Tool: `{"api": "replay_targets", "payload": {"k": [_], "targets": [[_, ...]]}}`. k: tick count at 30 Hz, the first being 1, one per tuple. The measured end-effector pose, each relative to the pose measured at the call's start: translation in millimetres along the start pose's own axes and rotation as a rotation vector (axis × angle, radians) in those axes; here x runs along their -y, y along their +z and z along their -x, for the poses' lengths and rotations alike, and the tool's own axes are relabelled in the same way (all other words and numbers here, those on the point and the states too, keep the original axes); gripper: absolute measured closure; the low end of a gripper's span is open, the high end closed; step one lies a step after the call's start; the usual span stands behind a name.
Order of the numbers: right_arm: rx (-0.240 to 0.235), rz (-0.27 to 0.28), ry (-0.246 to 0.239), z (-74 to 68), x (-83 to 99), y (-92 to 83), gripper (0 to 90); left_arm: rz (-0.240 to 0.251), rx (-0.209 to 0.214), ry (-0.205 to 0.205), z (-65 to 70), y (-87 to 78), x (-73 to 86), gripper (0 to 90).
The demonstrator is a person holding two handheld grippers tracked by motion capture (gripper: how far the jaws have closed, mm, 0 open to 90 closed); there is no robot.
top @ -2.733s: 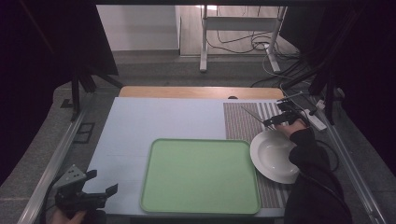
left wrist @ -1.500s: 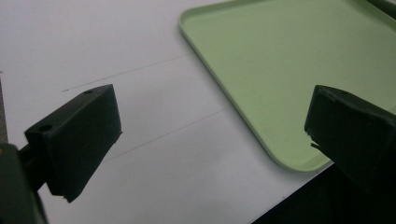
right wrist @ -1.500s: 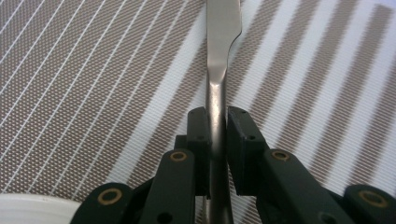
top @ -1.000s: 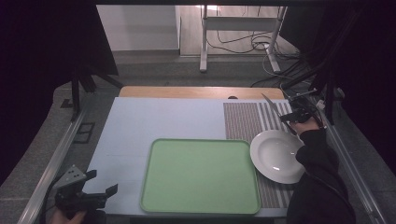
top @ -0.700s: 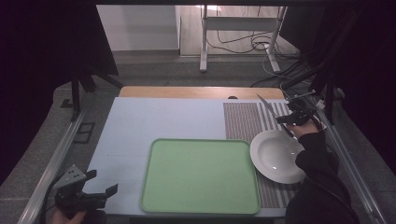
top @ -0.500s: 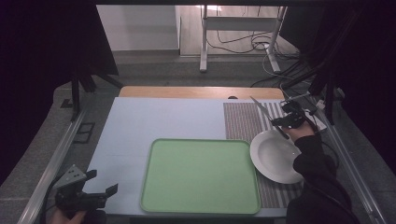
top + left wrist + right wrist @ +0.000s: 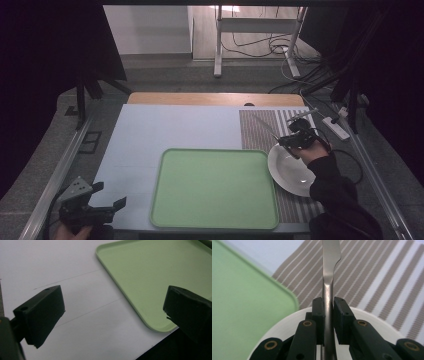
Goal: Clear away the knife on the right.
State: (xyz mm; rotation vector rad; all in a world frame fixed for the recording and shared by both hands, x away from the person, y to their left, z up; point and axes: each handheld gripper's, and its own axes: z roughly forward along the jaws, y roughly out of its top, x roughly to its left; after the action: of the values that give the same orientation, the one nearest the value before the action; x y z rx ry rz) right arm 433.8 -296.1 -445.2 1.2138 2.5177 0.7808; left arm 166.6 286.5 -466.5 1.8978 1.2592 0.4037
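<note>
Knife (image 7: 329, 270) sits clamped by its handle in the right gripper (image 7: 295, 139), blade jutting over the striped mat (image 7: 260, 131) above the white plate's (image 7: 290, 175) far rim. Beside it lies the green tray (image 7: 215, 190) on a pale table (image 7: 175, 125). Left gripper (image 7: 95, 210), jaws wide apart, hovers at the near corner; cables sprawl on the floor beyond.

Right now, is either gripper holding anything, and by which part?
The right gripper is shut on a table knife, clamped on its handle just below the blade, above the white plate. The left gripper is open, holding nothing.
</note>
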Motion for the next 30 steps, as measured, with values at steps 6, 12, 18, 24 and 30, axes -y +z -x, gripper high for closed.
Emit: {"api": "replay_targets", "payload": {"k": [6, 12, 18, 24, 30], "targets": [[-0.032, -0.004, -0.030, -21.8, 7.0, -2.6, 80.4, -0.002, -0.001, 0.001, 0.1, 0.1, -0.2, 3.6], [-0.058, -0.007, -0.061, -43.3, 15.0, -6.9, 80.4, -0.002, -0.001, 0.001, 0.0, 0.2, -0.3, 3.6], [-0.076, -0.010, -0.092, -60.7, 23.7, -10.6, 80.3, -0.003, -0.001, 0.000, 0.1, 0.3, -0.4, 3.6], [-0.095, -0.022, -0.109, -75.2, 33.3, -11.8, 80.3, -0.005, -0.003, 0.001, 0.2, 0.6, -0.6, 3.6], [-0.104, -0.031, -0.130, -89.1, 40.3, -12.2, 80.4, -0.004, -0.003, -0.001, 0.1, 0.7, -0.6, 3.6]]}}
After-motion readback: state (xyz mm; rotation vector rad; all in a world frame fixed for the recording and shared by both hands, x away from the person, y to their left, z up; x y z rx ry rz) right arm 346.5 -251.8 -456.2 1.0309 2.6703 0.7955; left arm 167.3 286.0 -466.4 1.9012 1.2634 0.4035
